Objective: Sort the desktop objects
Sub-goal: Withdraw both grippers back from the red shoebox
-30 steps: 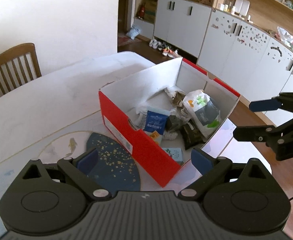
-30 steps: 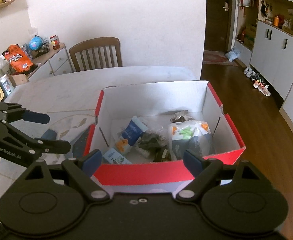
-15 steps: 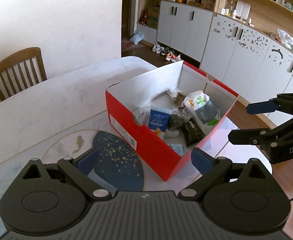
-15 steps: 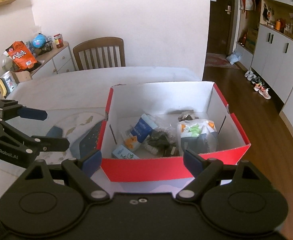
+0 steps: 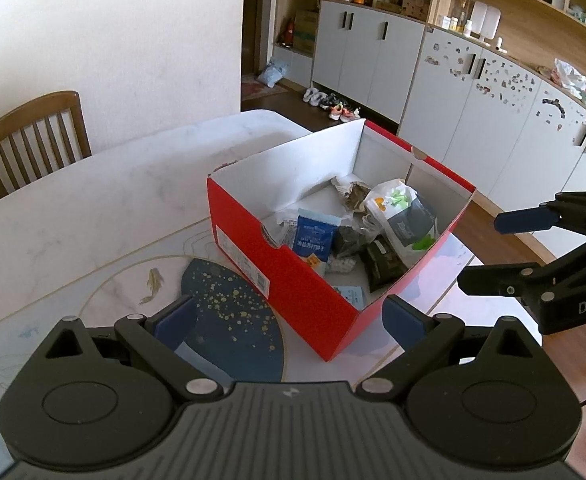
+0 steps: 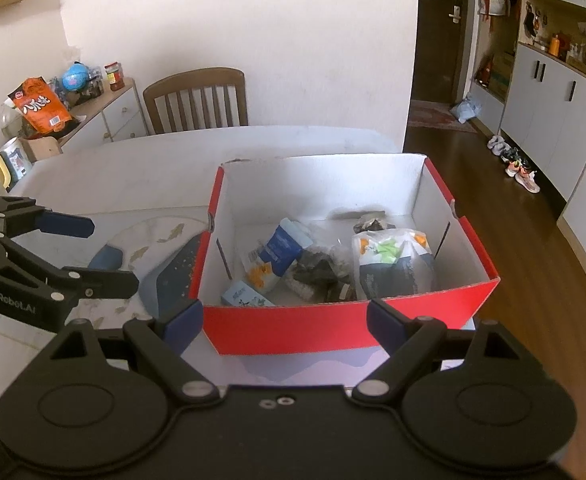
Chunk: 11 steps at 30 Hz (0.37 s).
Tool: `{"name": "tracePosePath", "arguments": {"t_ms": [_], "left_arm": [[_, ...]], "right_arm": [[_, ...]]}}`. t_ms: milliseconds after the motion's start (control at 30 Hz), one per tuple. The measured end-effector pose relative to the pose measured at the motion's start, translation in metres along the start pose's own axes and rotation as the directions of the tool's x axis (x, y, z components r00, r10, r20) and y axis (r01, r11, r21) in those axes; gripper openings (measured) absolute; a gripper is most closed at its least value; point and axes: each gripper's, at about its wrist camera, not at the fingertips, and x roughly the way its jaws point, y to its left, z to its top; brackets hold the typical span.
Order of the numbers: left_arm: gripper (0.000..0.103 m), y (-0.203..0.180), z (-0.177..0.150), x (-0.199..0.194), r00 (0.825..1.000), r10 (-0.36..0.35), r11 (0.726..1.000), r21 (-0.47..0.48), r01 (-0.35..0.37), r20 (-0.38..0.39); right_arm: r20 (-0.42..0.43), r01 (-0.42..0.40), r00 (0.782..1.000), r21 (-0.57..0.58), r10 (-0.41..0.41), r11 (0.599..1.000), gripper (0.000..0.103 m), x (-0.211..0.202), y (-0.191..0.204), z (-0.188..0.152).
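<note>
Hovering with fingers apart, left gripper (image 5: 289,320) and right gripper (image 6: 285,324), rectangular red cardboard box (image 6: 333,328) holding crinkled packets (image 6: 393,264)

We see both views bright with soft daylight. Glare washes out the pale table (image 5: 93,208) toward its far edge, and the white wall (image 6: 253,20) behind it is nearly blown out. Shadows are faint; the red box (image 5: 293,280) casts a soft one on its own inner floor. Fisheye bending curves the cabinets (image 5: 493,92) and darkens the frame corners. Focus stays sharp on the box, while the mat (image 6: 165,264) beside it looks slightly smeared.
</note>
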Motion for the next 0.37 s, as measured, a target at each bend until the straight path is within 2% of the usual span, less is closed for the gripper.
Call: {"name": "tracePosePath", "arguments": {"t_ms": [367], "left_arm": [[0.099, 0.005, -0.002, 0.004, 1.000, -0.003, 1.000, -0.004, 0.003, 0.003]], "right_arm": [[-0.019, 0.002, 1.000, 0.028, -0.002, 1.000, 0.089, -0.002, 0.007, -0.010]]}}
